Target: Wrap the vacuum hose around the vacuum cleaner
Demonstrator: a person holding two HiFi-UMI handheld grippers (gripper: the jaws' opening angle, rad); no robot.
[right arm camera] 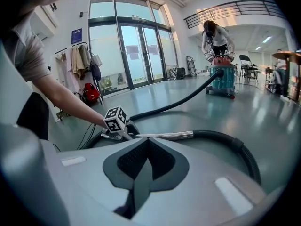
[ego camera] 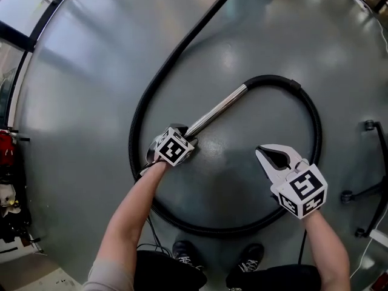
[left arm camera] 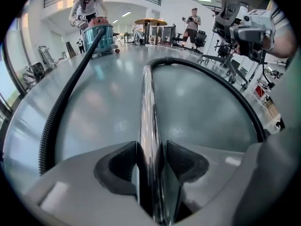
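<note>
The chrome wand [ego camera: 218, 109] lies on the grey floor, joined at its far end to the black hose [ego camera: 315, 132]. The hose curls in a wide loop around my feet and runs off to the teal vacuum cleaner [left arm camera: 99, 36], which stands far away. My left gripper [ego camera: 176, 139] is down at the wand's near end. In the left gripper view its jaws [left arm camera: 151, 161] are shut on the wand [left arm camera: 147, 107], with a pad pressing each side. My right gripper [ego camera: 262, 152] hovers inside the loop, shut and holding nothing [right arm camera: 146, 147]. The right gripper view shows the vacuum cleaner [right arm camera: 222, 81] too.
A person [left arm camera: 87, 4] bends over the vacuum cleaner. Another person [left arm camera: 192, 25] stands by a round table [left arm camera: 150, 21] and chairs. A chair base [ego camera: 364, 193] is at my right. Red bags [ego camera: 5, 147] lie at the left wall, near glass doors [right arm camera: 136, 51].
</note>
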